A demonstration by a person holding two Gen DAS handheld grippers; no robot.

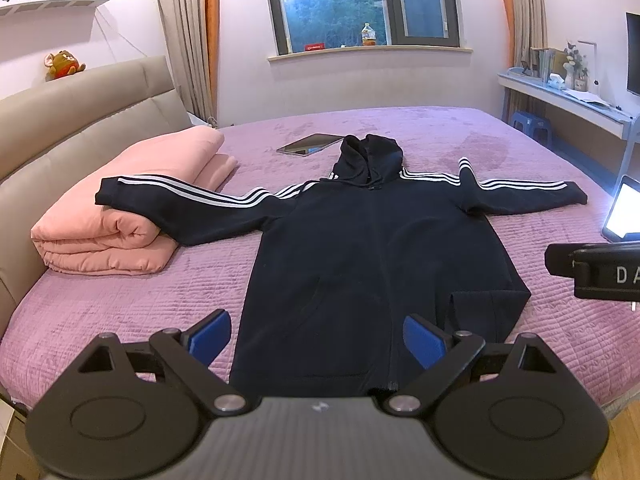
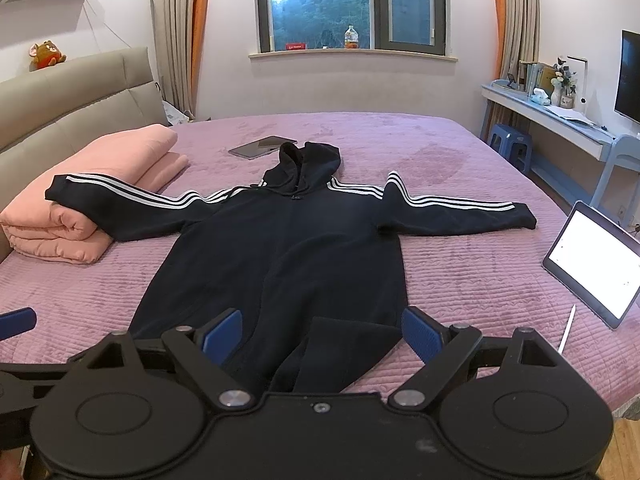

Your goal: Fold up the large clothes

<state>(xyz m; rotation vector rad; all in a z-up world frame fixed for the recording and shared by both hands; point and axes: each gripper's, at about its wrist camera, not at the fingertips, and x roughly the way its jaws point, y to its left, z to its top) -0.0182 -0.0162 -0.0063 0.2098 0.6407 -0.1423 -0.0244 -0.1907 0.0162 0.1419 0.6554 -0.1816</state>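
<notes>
Dark hoodie (image 1: pixel 372 248) spread flat, front up, on the purple bed (image 1: pixel 120 312); hem nearest the cameras, hood (image 1: pixel 370 156) farthest, long axis running straight away from both tongs. Sleeves out sideways: left sleeve (image 1: pixel 176 200) draped over the folded pink quilt (image 1: pixel 112 216), right sleeve (image 2: pixel 460 210) lying on the cover, pointing toward the lit tablet (image 2: pixel 592 264). Left tongs (image 1: pixel 316 338) wide apart, holding nothing, poised above the hem's left half. Right tongs (image 2: pixel 322 334) likewise wide apart and empty, above the hem's right corner (image 2: pixel 352 340), which lies turned up on itself. Each sleeve nearer its same-side tongs. Probable first fold: sleeves inward across the long axis. Second tablet (image 1: pixel 310 144) just beside the hood, likely clear of it.
</notes>
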